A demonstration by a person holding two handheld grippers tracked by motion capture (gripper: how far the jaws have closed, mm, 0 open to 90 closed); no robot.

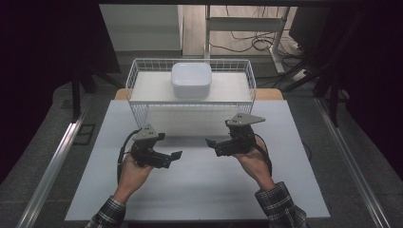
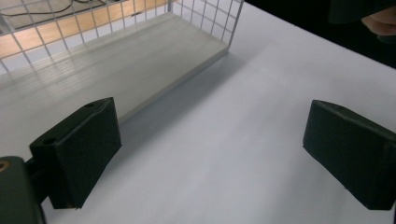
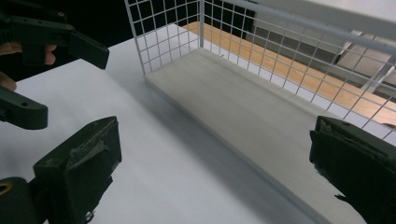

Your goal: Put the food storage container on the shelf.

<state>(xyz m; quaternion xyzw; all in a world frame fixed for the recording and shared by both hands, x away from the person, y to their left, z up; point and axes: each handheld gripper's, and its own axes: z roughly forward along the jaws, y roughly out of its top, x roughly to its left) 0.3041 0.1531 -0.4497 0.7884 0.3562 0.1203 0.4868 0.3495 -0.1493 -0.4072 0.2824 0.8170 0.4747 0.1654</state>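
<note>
A white wire basket [image 1: 138, 76] with a pale board floor stands at the back of the white table [image 1: 199, 190]. A white square lidded container [image 1: 191, 79] rests in it near the back middle. My left gripper [image 1: 174, 157] is held low over the table left of centre, open, jaws pointing right. My right gripper [image 1: 212, 144] faces it from the right, open too. Nothing lies between either pair of jaws. In the left gripper view the left gripper [image 2: 210, 149] looks at the basket's near corner [image 2: 229, 44]. The right gripper [image 3: 215, 163] looks along the basket's floor [image 3: 243, 107].
The basket's mesh wall [image 3: 159, 32] rises just ahead of both grippers. The left gripper's jaws [image 3: 60, 35] show at the top left of the right gripper view. Beyond the table are a metal frame [image 1: 280, 28] and cables on the floor.
</note>
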